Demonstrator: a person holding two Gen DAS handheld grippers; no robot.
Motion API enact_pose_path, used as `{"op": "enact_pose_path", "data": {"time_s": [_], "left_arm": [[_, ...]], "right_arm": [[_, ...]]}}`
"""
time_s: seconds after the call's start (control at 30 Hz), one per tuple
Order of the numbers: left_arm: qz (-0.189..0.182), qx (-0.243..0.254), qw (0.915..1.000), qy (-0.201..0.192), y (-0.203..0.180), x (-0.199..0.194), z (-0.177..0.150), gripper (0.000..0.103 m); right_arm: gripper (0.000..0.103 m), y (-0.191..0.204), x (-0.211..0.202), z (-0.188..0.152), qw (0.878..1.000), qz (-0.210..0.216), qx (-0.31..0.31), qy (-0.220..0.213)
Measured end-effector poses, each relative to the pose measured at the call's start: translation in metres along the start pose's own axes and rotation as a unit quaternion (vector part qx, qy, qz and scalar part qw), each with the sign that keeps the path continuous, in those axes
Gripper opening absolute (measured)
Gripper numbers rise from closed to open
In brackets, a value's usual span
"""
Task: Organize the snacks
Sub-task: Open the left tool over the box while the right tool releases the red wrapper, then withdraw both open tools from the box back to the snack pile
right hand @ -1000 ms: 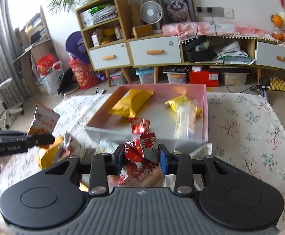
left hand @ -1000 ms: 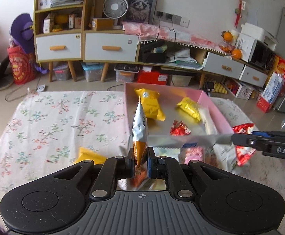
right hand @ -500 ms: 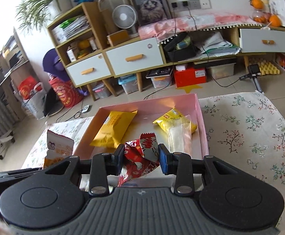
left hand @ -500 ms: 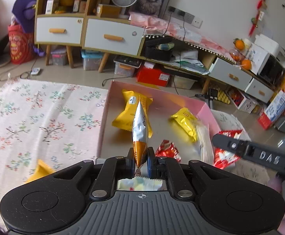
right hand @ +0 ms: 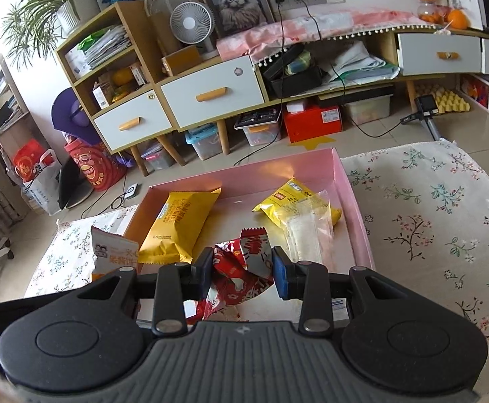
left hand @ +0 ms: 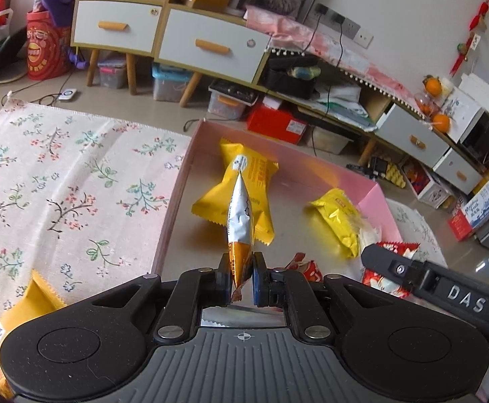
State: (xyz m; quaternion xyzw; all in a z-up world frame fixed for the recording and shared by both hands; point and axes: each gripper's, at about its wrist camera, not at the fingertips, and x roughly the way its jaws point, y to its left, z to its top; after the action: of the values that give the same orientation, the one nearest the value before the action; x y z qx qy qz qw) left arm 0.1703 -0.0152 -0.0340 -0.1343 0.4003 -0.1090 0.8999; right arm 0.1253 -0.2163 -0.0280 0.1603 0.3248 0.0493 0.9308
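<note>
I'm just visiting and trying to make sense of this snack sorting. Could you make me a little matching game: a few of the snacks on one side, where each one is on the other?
Things
1. white and orange snack packet
2. red snack packet
3. large yellow snack packet
4. clear packet

Places
A. lying flat on the left side of the pink box
B. between the jaws of the right gripper
C. resting partly on a smaller yellow packet
D. pinched upright in the left gripper

Pairs: 1-D, 2-B, 3-A, 4-C
</note>
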Motion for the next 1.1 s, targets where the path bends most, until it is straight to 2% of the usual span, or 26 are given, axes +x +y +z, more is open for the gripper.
{"op": "enact_pose_path", "data": {"time_s": [0.13,0.5,0.6,0.63,0.7,0.77,0.87,1.03,1.1], "left_arm": [[-0.003,0.004,0.9999,0.012,-0.001,0.007,-0.001,0.009],[-0.013,0.003,0.9999,0.010,-0.002,0.010,0.000,0.009],[-0.011,0.005,0.9999,0.005,-0.001,0.009,-0.001,0.014],[-0.005,0.008,1.0000,0.003,0.000,0.008,-0.001,0.017],[-0.003,0.018,0.9998,0.002,-0.002,0.005,-0.002,0.026],[0.001,0.030,0.9995,-0.005,-0.005,-0.001,-0.003,0.046],[0.010,0.057,0.9982,-0.015,-0.010,-0.012,-0.005,0.067],[0.015,0.098,0.9949,-0.018,-0.015,-0.034,-0.009,0.086],[0.015,0.113,0.9933,-0.016,-0.017,-0.044,-0.013,0.089]], "right_arm": [[0.033,-0.001,0.001,0.000,1.000,-0.003,0.003,0.000],[0.034,-0.004,0.005,0.002,1.000,-0.004,0.011,0.002],[0.036,-0.004,0.004,0.002,1.000,-0.001,0.009,0.002],[0.037,-0.004,0.003,0.002,1.000,-0.002,0.011,0.001],[0.048,-0.004,0.002,0.003,1.000,0.000,0.013,0.001],[0.052,-0.005,-0.001,0.004,1.000,0.001,0.012,-0.003],[0.063,-0.007,-0.006,0.007,1.000,0.004,0.012,-0.006],[0.081,-0.008,-0.020,0.011,1.000,0.010,-0.004,-0.005],[0.089,-0.009,-0.028,0.012,1.000,0.011,-0.011,-0.007]]}}
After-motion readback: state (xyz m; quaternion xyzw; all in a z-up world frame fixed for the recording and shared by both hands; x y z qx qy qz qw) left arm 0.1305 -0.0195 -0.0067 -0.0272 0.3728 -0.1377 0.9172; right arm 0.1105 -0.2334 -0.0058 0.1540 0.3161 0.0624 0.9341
